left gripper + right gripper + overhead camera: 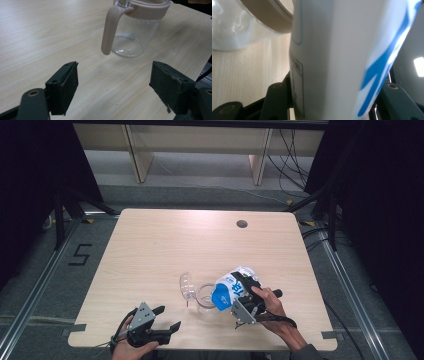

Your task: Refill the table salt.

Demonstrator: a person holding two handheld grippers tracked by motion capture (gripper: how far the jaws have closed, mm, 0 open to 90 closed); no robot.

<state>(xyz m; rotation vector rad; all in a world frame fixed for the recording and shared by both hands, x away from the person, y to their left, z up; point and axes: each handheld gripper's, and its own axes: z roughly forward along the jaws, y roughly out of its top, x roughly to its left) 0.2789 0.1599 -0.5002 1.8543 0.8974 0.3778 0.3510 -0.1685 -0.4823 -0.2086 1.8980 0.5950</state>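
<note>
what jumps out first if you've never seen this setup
The blue-and-white carton catches the eye first: clamped in the right tongs and tipped toward the mouth of the clear jug near the table's front middle. The jug's beige handle and rim stand out in the left gripper view, ahead of the left tongs, which are open near the front left edge.

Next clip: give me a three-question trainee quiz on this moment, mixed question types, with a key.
1. True or false: the right hand-held gripper grips a white-and-blue carton tipped over the clear jug.
2. The jaws of the left hand-held gripper are: A) shut on the jug's handle B) open with nothing between them C) shut on the carton
3. What colour is the jug's handle?

Key: 1 true; 2 B; 3 beige-pink, matching the jug's rim.
</note>
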